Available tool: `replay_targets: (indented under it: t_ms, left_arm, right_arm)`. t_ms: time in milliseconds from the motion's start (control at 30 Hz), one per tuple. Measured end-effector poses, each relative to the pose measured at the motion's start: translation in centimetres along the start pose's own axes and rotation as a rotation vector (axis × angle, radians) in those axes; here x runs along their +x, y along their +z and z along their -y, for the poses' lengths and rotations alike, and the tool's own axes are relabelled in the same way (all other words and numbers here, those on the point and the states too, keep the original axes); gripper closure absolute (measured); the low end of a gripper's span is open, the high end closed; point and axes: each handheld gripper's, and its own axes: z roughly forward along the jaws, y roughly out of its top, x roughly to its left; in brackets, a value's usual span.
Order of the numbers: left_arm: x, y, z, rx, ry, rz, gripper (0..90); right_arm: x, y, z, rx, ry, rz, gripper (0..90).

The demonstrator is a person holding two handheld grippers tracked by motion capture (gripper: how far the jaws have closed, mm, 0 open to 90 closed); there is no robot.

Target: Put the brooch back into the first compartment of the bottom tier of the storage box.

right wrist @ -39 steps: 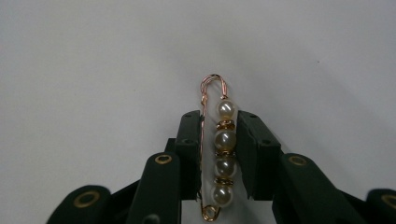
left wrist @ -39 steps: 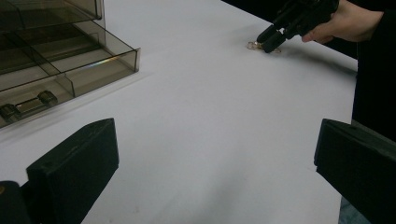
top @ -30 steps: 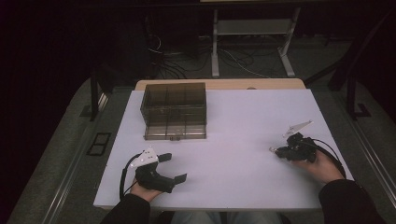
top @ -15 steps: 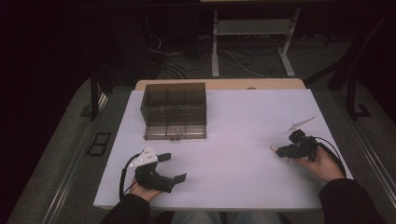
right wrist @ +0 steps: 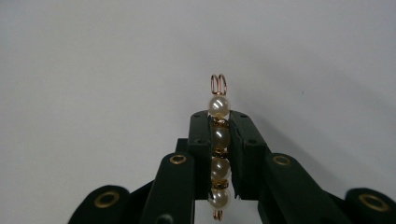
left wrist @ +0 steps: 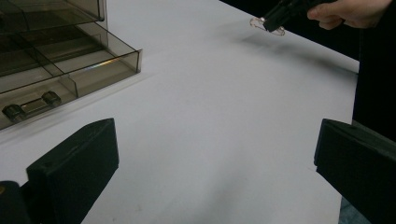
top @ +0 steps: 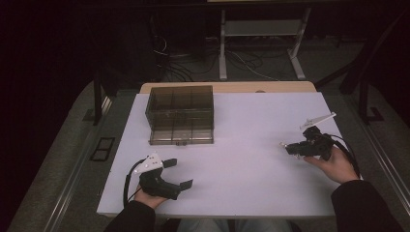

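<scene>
A short strand of pearl beads on gold wire [right wrist: 219,107] is pinched between the pads of my right gripper [right wrist: 219,122], which is shut on it, and a wire loop sticks out past the tips. From above, that gripper [top: 286,147] hovers over the right side of the white table [top: 241,125], the pearl piece [top: 282,144] at its tip. My left gripper [top: 179,173] rests near the front left edge, open and holding nothing. Its view has its own wide-apart jaws [left wrist: 215,156] and, far off, the right gripper [left wrist: 275,16] with the pearl piece [left wrist: 266,25].
A smoky see-through compartment box [top: 180,113] stands at the back left of the table, its lowest drawer [left wrist: 70,79] with a handle pulled out a little. Beyond the table, cables and a white stand's legs [top: 261,48] lie on the dark floor.
My right gripper has risen a little off the table with the pearl piece still pinched. The left gripper has stayed put.
</scene>
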Motion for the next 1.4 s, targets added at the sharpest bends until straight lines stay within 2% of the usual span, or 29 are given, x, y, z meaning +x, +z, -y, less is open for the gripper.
replay_targets:
  t_ms: [600,967,1400]
  left_arm:
    - [0.0,-0.1,0.0,-0.001,0.003,0.001,0.0]
    - [0.0,-0.1,0.0,-0.003,0.001,0.002,0.0]
    - [0.0,-0.2,0.0,-0.013,-0.007,0.001,0.0]
  right_arm:
    - [1.1,-0.5,-2.8,-0.033,-0.039,-0.01,78.9]
    - [1.9,-0.4,-4.3,-0.055,-0.058,-0.033,78.9]
    - [3.3,0.1,-6.9,-0.077,-0.092,-0.053,78.9]
